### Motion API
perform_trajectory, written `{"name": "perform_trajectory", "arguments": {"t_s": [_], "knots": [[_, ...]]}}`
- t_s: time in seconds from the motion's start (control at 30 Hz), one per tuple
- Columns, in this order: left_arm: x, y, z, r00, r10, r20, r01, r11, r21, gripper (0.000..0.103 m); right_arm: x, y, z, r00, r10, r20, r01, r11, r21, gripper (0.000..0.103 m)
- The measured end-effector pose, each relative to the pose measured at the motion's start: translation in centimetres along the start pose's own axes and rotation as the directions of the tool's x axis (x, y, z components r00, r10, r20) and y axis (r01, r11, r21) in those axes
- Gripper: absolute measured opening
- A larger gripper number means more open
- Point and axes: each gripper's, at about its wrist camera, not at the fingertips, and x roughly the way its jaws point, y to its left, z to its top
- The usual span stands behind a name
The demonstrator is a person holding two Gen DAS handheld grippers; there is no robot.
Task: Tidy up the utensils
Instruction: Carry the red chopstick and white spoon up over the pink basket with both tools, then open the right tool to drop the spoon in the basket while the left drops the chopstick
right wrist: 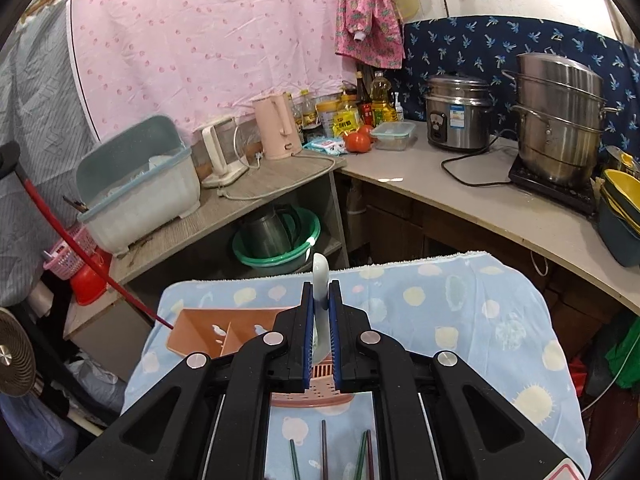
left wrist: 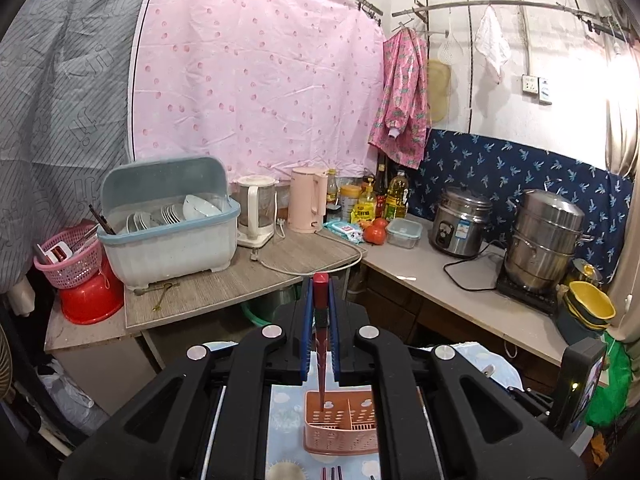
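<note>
My left gripper (left wrist: 321,286) is shut on a red chopstick (left wrist: 321,344). The chopstick hangs steeply, and its tip reaches into the left compartment of the salmon-pink utensil caddy (left wrist: 344,424). In the right wrist view the same red chopstick (right wrist: 88,258) slants down to the caddy (right wrist: 200,334). My right gripper (right wrist: 321,286) is shut on a white ceramic spoon (right wrist: 320,280), handle up, held above the caddy's near side. Several loose chopsticks (right wrist: 324,446) lie on the blue patterned cloth (right wrist: 460,312) in front of the caddy.
Behind the cloth stands a wooden counter (right wrist: 280,180) with a blue dish box (right wrist: 136,184) and kettles (right wrist: 278,126). A rice cooker (right wrist: 456,116), a steel steamer (right wrist: 560,120) and yellow bowls (right wrist: 624,188) sit on the right counter. A green basin (right wrist: 276,240) is underneath.
</note>
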Motion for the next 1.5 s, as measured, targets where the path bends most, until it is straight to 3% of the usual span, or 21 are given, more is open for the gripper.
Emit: {"name": "perform_trajectory", "arguments": {"t_s": [0.47, 0.53, 0.6, 0.63, 1.03, 1.3, 1.5], "knots": [[6.3, 0.5, -4.5, 0.99, 0.013, -0.142, -0.016, 1.0, -0.024, 0.008, 5.8, 1.1, -2.1, 0.996, -0.022, -0.089, 0.018, 0.999, -0.046, 0.009], [6.7, 0.5, -5.1, 0.988, 0.024, -0.154, -0.027, 0.999, -0.018, 0.02, 5.7, 1.4, -2.1, 0.997, -0.037, -0.072, 0.032, 0.998, -0.062, 0.016], [6.8, 0.6, -5.4, 0.987, 0.033, -0.159, -0.037, 0.999, -0.018, 0.04, 5.3, 1.6, -2.0, 0.997, -0.037, -0.061, 0.033, 0.997, -0.067, 0.024], [6.8, 0.6, -5.6, 0.986, 0.039, -0.159, -0.042, 0.999, -0.017, 0.041, 5.2, 1.5, -2.0, 0.998, -0.037, -0.059, 0.033, 0.997, -0.065, 0.026], [4.0, 1.6, -8.8, 0.978, 0.039, -0.203, -0.047, 0.998, -0.037, 0.041, 0.4, 0.0, -4.8, 0.997, -0.004, -0.072, 0.002, 1.0, -0.023, 0.026], [0.8, 1.7, -13.9, 0.962, 0.029, -0.273, -0.041, 0.998, -0.039, 0.041, -4.2, -1.3, -10.1, 0.993, -0.01, -0.116, 0.008, 1.0, -0.018, 0.026], [-1.2, 1.8, -18.7, 0.938, 0.027, -0.345, -0.039, 0.999, -0.029, 0.041, -6.1, -3.3, -14.8, 0.982, -0.034, -0.188, 0.034, 0.999, -0.004, 0.026]]}}
